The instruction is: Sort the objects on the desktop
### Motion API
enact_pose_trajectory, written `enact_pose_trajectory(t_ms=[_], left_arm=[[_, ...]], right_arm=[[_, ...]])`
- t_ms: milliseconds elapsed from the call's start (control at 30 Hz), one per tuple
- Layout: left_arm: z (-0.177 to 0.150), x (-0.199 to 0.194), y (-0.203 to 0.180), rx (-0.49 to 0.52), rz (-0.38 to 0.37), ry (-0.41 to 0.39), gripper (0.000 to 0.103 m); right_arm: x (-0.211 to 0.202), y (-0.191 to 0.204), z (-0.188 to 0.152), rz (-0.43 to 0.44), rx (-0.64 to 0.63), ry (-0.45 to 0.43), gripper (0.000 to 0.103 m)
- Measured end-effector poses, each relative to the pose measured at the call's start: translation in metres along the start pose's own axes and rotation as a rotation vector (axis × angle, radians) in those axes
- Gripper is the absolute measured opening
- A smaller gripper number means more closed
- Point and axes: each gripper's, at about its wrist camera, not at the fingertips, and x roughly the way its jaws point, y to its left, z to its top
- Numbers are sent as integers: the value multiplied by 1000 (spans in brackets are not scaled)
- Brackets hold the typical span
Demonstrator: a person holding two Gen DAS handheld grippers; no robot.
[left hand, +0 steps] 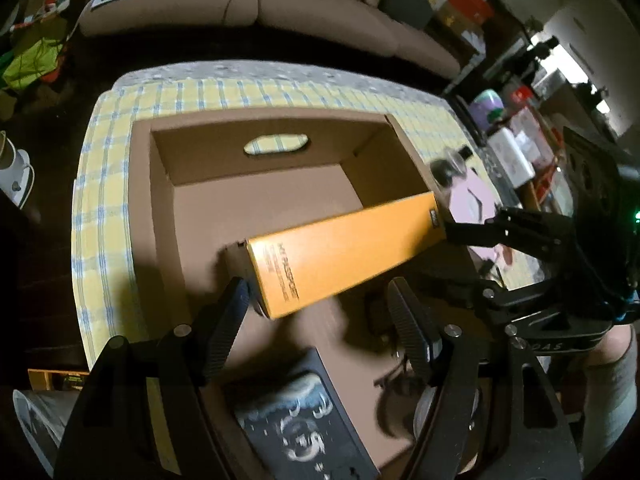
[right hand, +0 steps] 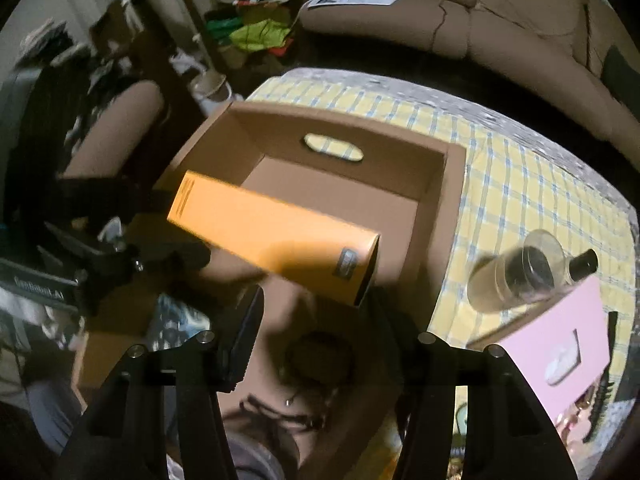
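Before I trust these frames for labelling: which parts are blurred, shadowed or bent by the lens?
Left wrist view: orange box fairly sharp, its print smeared; window blown out; table edge bowed. Right wrist view: orange box and glass bottle motion-blurred; dark shadow across the cardboard box floor.

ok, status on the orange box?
Left gripper and right gripper each at one end of the orange box; grip unclear in the blur. Box over the open carton. Dark box on the carton floor below.

Black hand-held gripper (left hand: pixel 320 312) – ribbed pads, silver screws – grey sleeve (left hand: pixel 612 380).
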Motion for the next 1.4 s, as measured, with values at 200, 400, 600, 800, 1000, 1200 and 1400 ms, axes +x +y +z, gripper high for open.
enact_pose_trajectory(t_ms=[200,400,600,800,1000,1200,1400], left_arm=[[-26,-2,-2,25,33,41,68],[-35,3,-13,88,86,72,68],[-42,7,-28,221,157,105,68],[-47,32,-45,346,273,169,58],[-35,47,-48,347,337,172,56],[-8,62,-37,258,350,168,56],[12,70,-25,180,354,175,57]], right_arm=[[2,15,-24,-13,-33,53,56],[7,20,-29,-24,-20,57,54],[-3,30,-32,-29,-64,56,54],[-7,35,-47,-75,-111,45,51],[-14,24,-59,-29,-51,-16,48],[-17,21,-61,8,-29,-43,48],[-20,17,-62,42,-1,-65,48]])
